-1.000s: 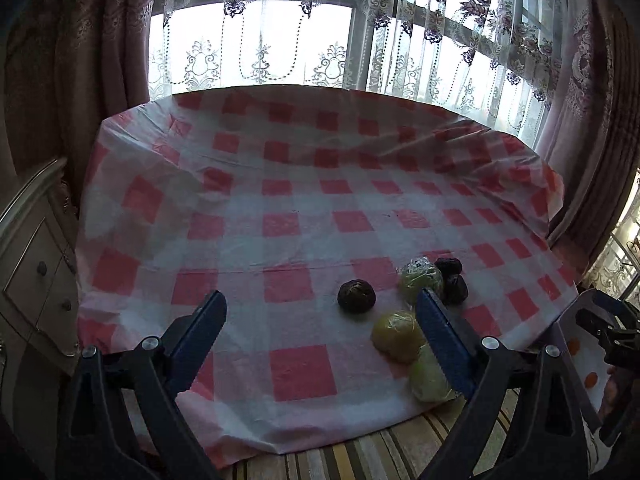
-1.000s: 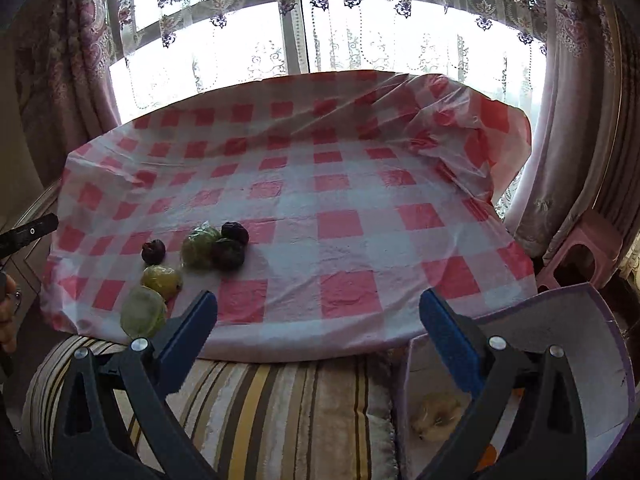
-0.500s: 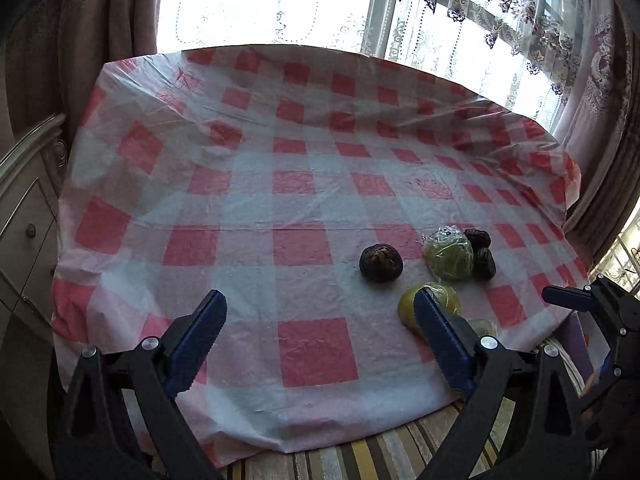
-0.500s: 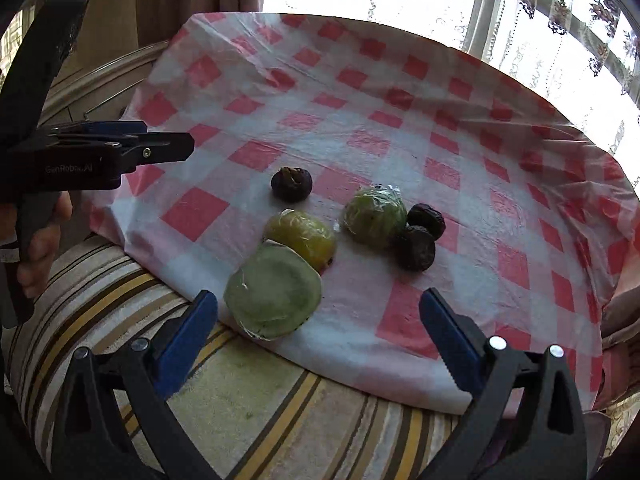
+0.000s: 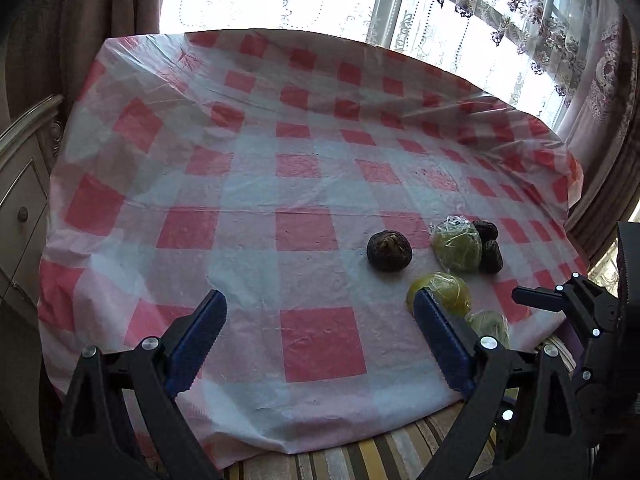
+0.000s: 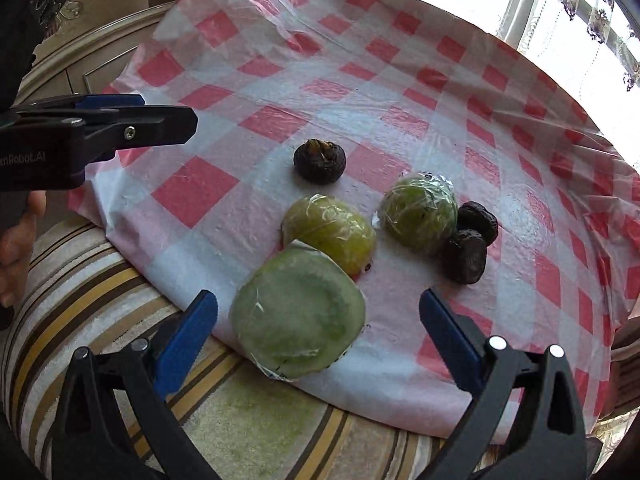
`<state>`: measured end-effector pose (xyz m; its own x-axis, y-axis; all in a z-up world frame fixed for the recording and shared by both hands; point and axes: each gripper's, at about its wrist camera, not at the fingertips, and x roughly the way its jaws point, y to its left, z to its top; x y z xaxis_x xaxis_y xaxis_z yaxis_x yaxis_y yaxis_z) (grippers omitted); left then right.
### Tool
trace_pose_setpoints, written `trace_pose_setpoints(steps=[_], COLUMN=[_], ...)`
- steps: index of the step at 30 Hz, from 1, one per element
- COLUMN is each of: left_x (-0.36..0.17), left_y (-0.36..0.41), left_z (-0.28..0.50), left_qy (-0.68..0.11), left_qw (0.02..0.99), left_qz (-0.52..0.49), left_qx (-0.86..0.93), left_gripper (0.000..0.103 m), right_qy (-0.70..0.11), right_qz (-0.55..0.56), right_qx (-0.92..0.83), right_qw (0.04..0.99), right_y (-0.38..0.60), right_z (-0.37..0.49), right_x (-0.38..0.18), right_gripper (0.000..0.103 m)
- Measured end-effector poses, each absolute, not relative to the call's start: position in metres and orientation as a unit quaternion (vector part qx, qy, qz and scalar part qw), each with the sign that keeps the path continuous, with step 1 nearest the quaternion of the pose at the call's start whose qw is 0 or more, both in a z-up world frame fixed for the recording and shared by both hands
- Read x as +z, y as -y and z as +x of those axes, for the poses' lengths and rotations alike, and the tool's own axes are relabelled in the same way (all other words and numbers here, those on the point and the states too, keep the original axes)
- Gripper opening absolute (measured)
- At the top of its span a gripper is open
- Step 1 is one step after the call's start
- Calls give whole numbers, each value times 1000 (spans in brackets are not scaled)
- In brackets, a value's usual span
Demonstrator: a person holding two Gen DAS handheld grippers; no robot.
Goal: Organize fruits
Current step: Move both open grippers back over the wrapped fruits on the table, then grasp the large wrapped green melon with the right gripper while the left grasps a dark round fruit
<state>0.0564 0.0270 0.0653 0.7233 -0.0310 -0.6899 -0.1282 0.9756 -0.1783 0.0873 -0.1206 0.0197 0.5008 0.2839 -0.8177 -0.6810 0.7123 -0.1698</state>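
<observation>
Several fruits lie near the front edge of the red-and-white checked cloth (image 6: pixel 400 92). Nearest is a flat green cut fruit in film (image 6: pixel 298 312). Behind it are a yellow-green wrapped fruit (image 6: pixel 332 232) and a green wrapped fruit (image 6: pixel 418 212). A dark round fruit (image 6: pixel 319 160) sits farther back, and two dark wrinkled fruits (image 6: pixel 466 256) lie at the right. My right gripper (image 6: pixel 319 300) hangs open just above the flat green fruit, fingers either side, not touching it. My left gripper (image 5: pixel 319 298) is open over bare cloth, left of the fruits (image 5: pixel 456 246).
A striped cushion (image 6: pixel 100 280) shows under the cloth's front edge. A pale dresser with drawers (image 5: pixel 20 216) stands at the left. Curtains and a bright window (image 5: pixel 440 8) close off the far side. A person's hand (image 6: pixel 16 240) holds the left gripper's handle.
My right gripper has swung left from a white basin to over the fruits, rolling and dropping as it went. The left gripper has sunk a little toward the cloth.
</observation>
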Motion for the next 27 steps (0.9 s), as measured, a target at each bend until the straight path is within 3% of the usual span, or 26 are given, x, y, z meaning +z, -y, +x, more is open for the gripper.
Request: trace_pose_setpoints(steps=[10,27], left_x=[60,52], left_y=[-23,-15], left_z=[61,76], left_qy=[-378,-390], left_qw=[919,915], left_qz=[-110,-107], left_qx=[22,20], left_gripper=[88,84], right_qy=[-412,-419], right_qz=[-243,-160], right_qx=[308,255], right_qw=[822,856], right_y=[120,160], right_z=[83,92], right_x=[13,16], right_gripper=[65,64])
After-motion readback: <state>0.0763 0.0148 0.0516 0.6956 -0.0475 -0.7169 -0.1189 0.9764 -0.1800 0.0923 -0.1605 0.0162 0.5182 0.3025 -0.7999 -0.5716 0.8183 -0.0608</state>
